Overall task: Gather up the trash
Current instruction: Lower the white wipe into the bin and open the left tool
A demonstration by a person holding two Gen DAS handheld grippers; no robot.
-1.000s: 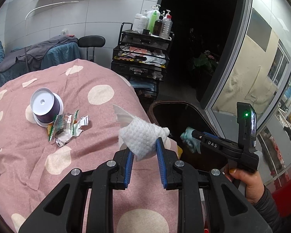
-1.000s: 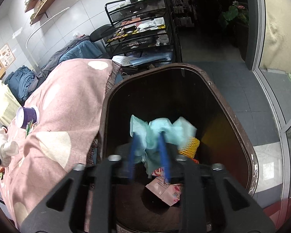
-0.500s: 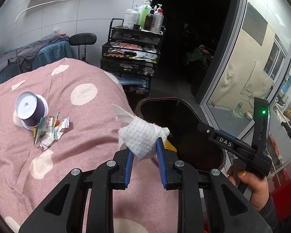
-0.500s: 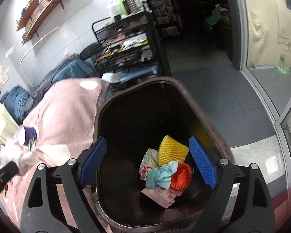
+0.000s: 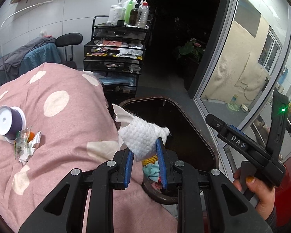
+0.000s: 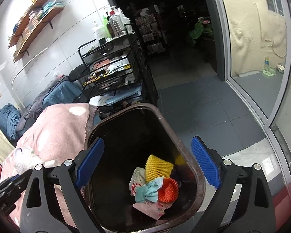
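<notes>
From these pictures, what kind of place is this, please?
Probably a small beauty or massage room. A black wire trolley carries pump bottles, a treatment bed lies under a pink dotted cover, and a second covered bed stands by the tiled wall.

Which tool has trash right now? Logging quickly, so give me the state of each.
Left tool: closed on the white wipe.
Right tool: jaws opening, nothing between them, above the bin.
</notes>
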